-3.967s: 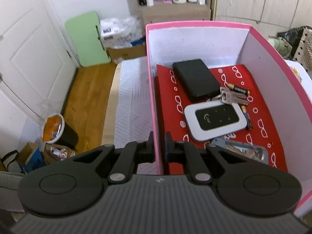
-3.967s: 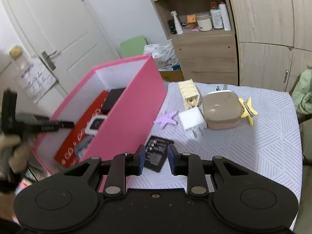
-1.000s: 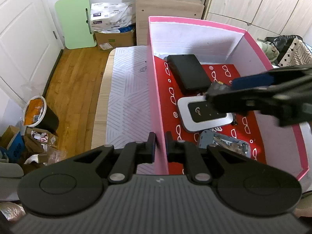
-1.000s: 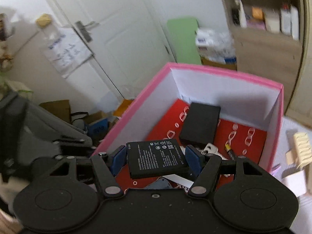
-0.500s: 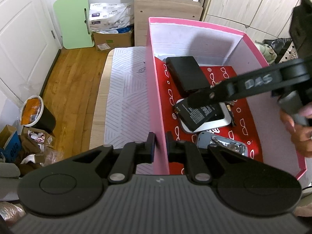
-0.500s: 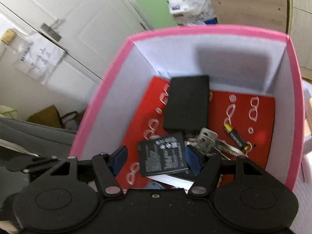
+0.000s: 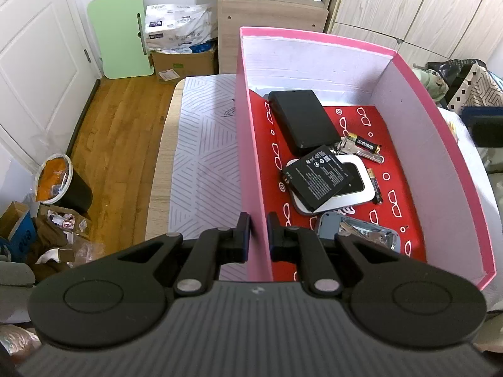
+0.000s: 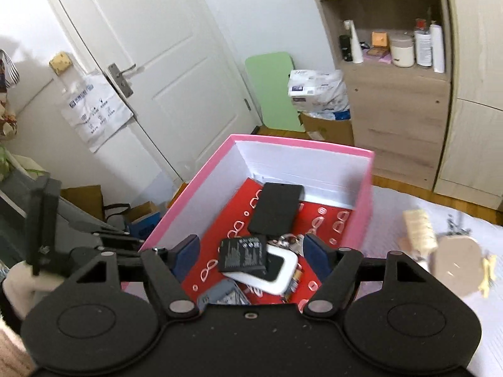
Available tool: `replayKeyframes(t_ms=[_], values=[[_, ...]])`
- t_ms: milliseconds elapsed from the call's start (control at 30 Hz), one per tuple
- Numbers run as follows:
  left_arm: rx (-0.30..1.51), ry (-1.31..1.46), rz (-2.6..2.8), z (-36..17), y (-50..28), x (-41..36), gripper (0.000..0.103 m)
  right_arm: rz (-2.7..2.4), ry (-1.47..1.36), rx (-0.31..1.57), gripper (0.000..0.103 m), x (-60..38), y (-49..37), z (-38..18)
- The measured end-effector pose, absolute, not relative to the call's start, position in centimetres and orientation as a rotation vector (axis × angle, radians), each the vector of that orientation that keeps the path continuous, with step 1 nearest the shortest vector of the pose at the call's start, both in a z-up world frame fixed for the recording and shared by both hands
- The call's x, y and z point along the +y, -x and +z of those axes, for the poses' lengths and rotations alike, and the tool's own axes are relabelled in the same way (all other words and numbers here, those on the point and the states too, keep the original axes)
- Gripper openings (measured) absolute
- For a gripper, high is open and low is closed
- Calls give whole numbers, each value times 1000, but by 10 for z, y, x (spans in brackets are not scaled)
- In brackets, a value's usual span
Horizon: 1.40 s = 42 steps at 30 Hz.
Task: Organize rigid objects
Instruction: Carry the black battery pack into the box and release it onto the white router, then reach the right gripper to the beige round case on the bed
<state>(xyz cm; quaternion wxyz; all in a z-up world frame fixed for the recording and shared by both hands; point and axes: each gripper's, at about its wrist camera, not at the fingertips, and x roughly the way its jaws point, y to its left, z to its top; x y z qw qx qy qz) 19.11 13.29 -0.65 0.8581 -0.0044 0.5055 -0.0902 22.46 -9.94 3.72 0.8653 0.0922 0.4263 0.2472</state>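
Pink box (image 7: 251, 157) wall stays pinched by the left gripper (image 7: 258, 235); right gripper (image 8: 251, 251), jaws just opened and empty at lower centre, should lift straight clear of the flat battery (image 8: 243, 256).

The setting is identified as a room in a private home, probably a bedroom or storage room. A white panelled door (image 8: 163, 72) with a lever handle (image 8: 121, 77) is fitted, and a printed bag (image 8: 94, 110) is hung beside it. The floor (image 7: 122, 125) is laid in wood boards. Bottles and jars (image 8: 405, 51) are stored on an open wooden shelf unit (image 8: 396, 100). Light wood wardrobe doors (image 7: 408, 3) are seen alongside. A full waste bin (image 7: 59, 182) is placed on the floor.
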Motion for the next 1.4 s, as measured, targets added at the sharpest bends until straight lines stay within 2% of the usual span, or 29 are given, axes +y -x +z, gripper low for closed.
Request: replayKeyframes(t_ms=[333,733,1400], values=[[1047,-23,-168,-6,-187,125,10,426,-186,852,78,-155,-190,34],[1051,-57,-142,-6,-186,118,10,441,-44,662,78,-191,-149,19],[1066,-75,-128,-5,-187,114,10,164,77,691,76,-241,-204,-51]])
